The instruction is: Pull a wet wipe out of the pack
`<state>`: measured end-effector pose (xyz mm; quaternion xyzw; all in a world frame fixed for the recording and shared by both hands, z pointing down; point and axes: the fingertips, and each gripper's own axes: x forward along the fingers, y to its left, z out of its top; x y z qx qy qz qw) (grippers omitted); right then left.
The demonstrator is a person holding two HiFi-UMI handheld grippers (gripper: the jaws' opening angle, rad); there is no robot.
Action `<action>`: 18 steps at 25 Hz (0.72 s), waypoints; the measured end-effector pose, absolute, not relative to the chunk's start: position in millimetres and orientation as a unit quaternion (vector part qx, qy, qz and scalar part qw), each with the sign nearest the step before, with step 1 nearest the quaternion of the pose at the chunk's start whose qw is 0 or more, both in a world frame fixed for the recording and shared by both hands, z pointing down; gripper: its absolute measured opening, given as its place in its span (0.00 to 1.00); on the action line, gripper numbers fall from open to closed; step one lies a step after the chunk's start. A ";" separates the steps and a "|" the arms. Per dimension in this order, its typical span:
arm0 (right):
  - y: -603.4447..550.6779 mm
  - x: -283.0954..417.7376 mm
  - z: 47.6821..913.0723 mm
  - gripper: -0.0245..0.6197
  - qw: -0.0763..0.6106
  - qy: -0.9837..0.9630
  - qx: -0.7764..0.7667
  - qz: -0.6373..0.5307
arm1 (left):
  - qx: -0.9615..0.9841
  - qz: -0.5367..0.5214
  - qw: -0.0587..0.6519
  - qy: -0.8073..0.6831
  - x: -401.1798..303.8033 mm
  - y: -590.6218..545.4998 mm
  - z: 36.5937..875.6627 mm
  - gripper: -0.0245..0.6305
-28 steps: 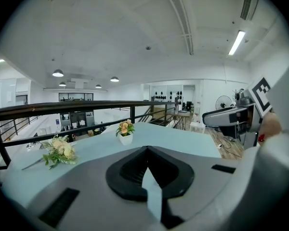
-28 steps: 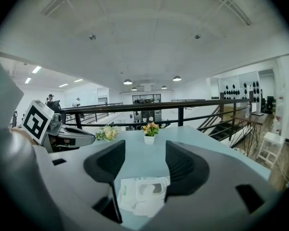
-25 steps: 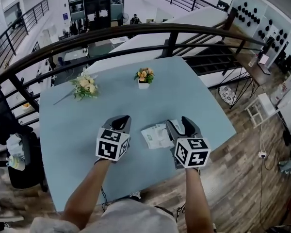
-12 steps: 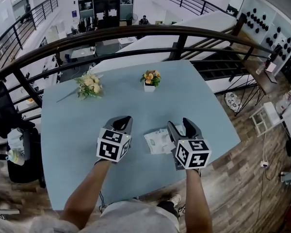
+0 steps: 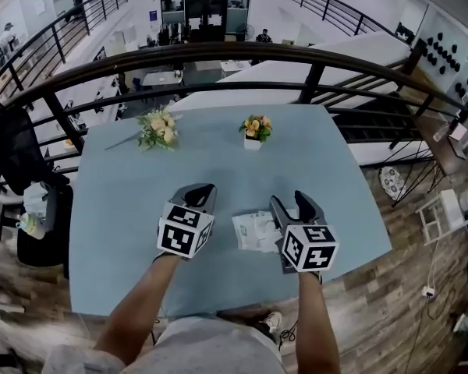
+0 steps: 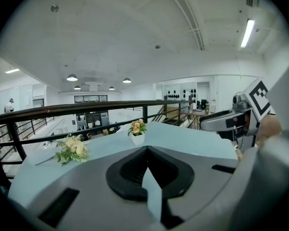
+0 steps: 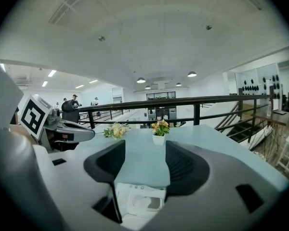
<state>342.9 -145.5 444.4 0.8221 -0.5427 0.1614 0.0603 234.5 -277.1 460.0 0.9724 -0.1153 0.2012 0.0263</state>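
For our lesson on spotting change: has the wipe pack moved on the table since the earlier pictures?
No. The pack keeps its spot on the table, in front of the flower pot; only the camera shifted.

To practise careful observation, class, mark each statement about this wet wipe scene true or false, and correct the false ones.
1. The right gripper's jaws stand apart. True.
2. The left gripper is shut on the wet wipe pack. False: its jaws are together on nothing, and the pack lies on the table by the right gripper.
3. The small flower pot stands upright on the table. True.
4. The pack lies at the table's far edge, next to the flower pot. False: it lies well nearer the person, apart from the pot.
5. In the head view, the loose bouquet lies left of the flower pot. True.
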 end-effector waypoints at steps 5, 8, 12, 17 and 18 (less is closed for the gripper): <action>-139.4 351.0 441.6 0.42 0.061 -0.574 0.801 0.160 | 0.968 0.204 0.024 -0.147 238.5 -262.8 455.1 0.03; -134.7 357.7 441.9 0.42 0.061 -0.591 0.789 0.159 | 0.965 0.203 0.024 -0.165 242.3 -253.2 454.2 0.03; -131.3 362.9 440.4 0.42 0.067 -0.618 0.767 0.158 | 0.959 0.201 0.028 -0.197 244.1 -242.3 449.8 0.03; -128.5 367.5 439.2 0.42 0.075 -0.646 0.743 0.159 | 0.952 0.201 0.036 -0.227 240.9 -229.2 448.0 0.03; -128.6 367.6 439.2 0.42 0.076 -0.651 0.739 0.159 | 0.950 0.202 0.035 -0.234 239.0 -227.6 447.0 0.03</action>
